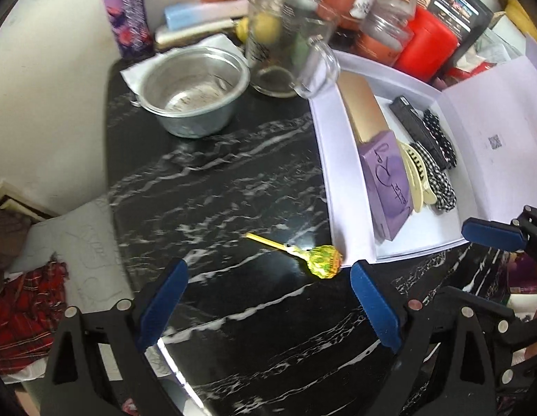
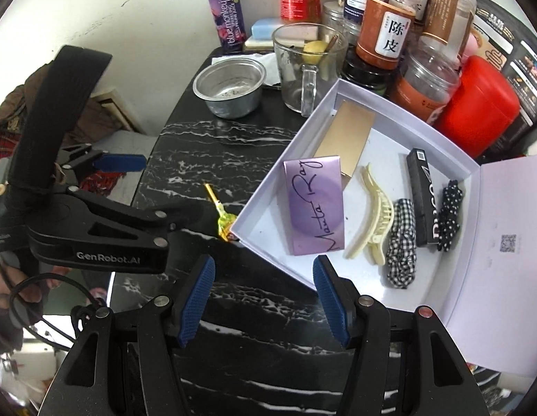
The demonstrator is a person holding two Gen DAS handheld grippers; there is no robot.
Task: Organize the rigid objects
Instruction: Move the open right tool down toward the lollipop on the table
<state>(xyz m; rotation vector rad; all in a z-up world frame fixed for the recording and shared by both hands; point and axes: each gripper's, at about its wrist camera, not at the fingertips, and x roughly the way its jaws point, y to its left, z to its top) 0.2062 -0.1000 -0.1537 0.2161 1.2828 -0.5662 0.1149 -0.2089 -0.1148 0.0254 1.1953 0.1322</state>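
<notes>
Lollipop (image 1: 322, 262) lies on the black marble tabletop (image 1: 233, 180), its wrapped head just beside the white box's (image 1: 323, 159) near corner, stick pointing away. It looks light, stiff and thin, probably prone to skidding; the stick seems the surest hold. Left tool (image 1: 268, 303) spread wide just short of it, nothing between its pads. Right tool (image 2: 265, 300) half-spread, empty, over the box corner

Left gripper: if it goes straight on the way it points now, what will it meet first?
Probably the lollipop, lying just ahead of the open left gripper on the black marble table, toward its right finger; depth is uncertain, so it could meet bare table first.
</notes>
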